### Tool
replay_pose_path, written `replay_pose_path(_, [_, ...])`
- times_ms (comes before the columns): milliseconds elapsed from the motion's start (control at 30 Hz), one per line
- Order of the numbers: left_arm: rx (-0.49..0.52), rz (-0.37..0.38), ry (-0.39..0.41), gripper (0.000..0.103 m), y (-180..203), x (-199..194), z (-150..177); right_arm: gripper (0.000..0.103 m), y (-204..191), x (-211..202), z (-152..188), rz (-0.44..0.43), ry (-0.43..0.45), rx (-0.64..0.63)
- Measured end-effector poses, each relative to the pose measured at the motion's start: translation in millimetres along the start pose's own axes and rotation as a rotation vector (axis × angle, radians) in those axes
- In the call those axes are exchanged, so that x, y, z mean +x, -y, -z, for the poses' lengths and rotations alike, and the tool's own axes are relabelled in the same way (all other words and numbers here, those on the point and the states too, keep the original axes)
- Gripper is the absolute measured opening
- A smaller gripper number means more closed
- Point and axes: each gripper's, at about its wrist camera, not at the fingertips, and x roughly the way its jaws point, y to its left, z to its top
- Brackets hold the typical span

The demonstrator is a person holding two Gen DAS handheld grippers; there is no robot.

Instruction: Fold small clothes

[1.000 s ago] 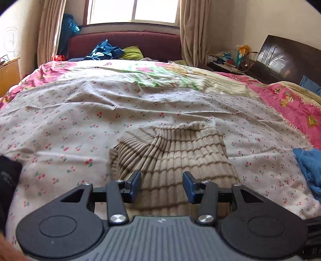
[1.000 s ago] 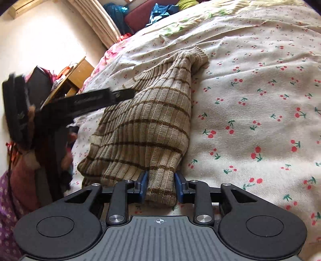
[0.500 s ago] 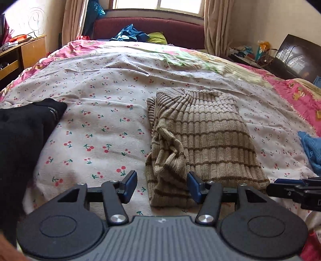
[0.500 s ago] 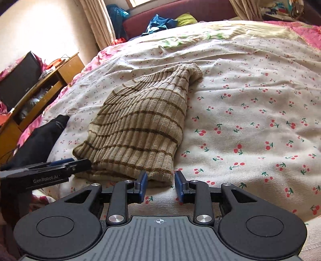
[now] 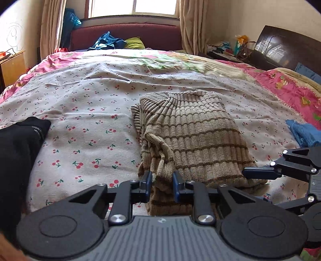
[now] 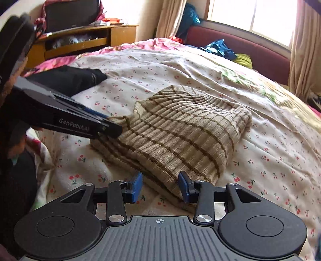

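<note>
1. The left gripper [image 5: 161, 185] is at the near edge of the folded beige knitted sweater with thin brown stripes [image 5: 192, 144]. Its jaws are closing, and a bunched bit of the sweater's near left corner sits between the two blue pads. The pads look like they press on the knit, but the folds hide the exact touch.

2. The right gripper [image 6: 160, 187] is at the sweater's other near corner. Its jaws are opening and stand fairly wide. The tip of the sweater [image 6: 180, 132] pokes in between the blue pads, closer to the right-hand pad, and the left-hand pad is clear of the cloth.

3. In the left wrist view, the right gripper's blue-tipped finger [image 5: 260, 173] comes in from the right side and lies just over the sweater's near right edge.

4. The sweater lies flat on the white bedsheet with little red cherries [image 5: 86, 128], about in the middle of the bed. Its rounded fold points away from both grippers.

5. A black folded cloth [image 5: 18, 152] lies on the sheet to the left, well apart from the sweater. A blue knitted cloth [image 5: 305, 134] lies to the right.

6. Further back is a pink flowery quilt [image 5: 280, 84]. Behind it is a dark red sofa [image 5: 128, 34] under a bright window [image 5: 132, 7].
</note>
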Motion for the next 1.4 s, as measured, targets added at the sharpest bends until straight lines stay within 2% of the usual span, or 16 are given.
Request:
replay_pose_path(133, [0.036, 0.019, -0.020, 0.035, 2, 6, 0, 0.039, -11, 11, 2, 0.038, -0.006, -0.121])
replay_pose_path(233, [-0.003, 0.028, -0.050, 0.035, -6, 16, -1, 0.039, -12, 16, 1, 0.050, -0.009, -0.147])
replay_pose_path(333, [-0.093, 0.089, -0.046, 0.030, -20, 13, -3, 0.034, -10, 23, -2, 0.058, -0.025, -0.132])
replay_pose_path(367, [-0.120, 0.109, -0.038, 0.029, -24, 7, -2, 0.025, -8, 22, -4, 0.049, -0.028, -0.107])
replay_pose_path(433, [-0.169, 0.139, -0.032, 0.028, -32, -3, 0, 0.016, -2, 15, -9, 0.020, -0.028, -0.060])
replay_pose_path(567, [-0.229, 0.145, -0.071, 0.025, -41, -7, 10, 0.005, 4, -12, -13, -0.020, 0.007, -0.015])
replay_pose_path(600, [-0.236, 0.134, -0.086, 0.018, -42, -4, 11, 0.005, 4, -14, -14, -0.015, 0.013, -0.020])
replay_pose_path(700, [-0.207, 0.137, -0.085, 0.017, -38, -4, 7, 0.006, 0, -3, -13, 0.002, -0.005, -0.042])
replay_pose_path(767, [-0.136, 0.124, -0.079, 0.017, -31, -6, 4, 0.016, -7, 4, -13, -0.007, -0.006, -0.075])
replay_pose_path(867, [-0.072, 0.136, -0.078, 0.028, -27, -8, 1, 0.028, -23, 10, -14, -0.001, 0.017, -0.165])
replay_pose_path(933, [-0.025, 0.145, -0.065, 0.046, -25, -13, 0, 0.028, -30, 15, -14, 0.023, 0.026, -0.218])
replay_pose_path(1067, [0.063, 0.126, -0.060, 0.056, -18, -10, -2, 0.029, -37, 22, -15, 0.029, 0.033, -0.289])
replay_pose_path(1200, [0.105, 0.124, -0.060, 0.054, -11, 12, -8, 0.033, -42, 34, -16, 0.022, 0.024, -0.331])
replay_pose_path(1233, [0.107, 0.117, -0.067, 0.036, -10, 17, -10, 0.033, -44, 36, -16, 0.020, 0.022, -0.339])
replay_pose_path(1267, [0.098, 0.110, -0.077, 0.030, -11, 20, -11, 0.033, -45, 37, -16, 0.022, 0.026, -0.348])
replay_pose_path(1400, [0.051, 0.128, -0.045, 0.028, -17, 6, -11, 0.024, -43, 40, -15, 0.039, 0.027, -0.347])
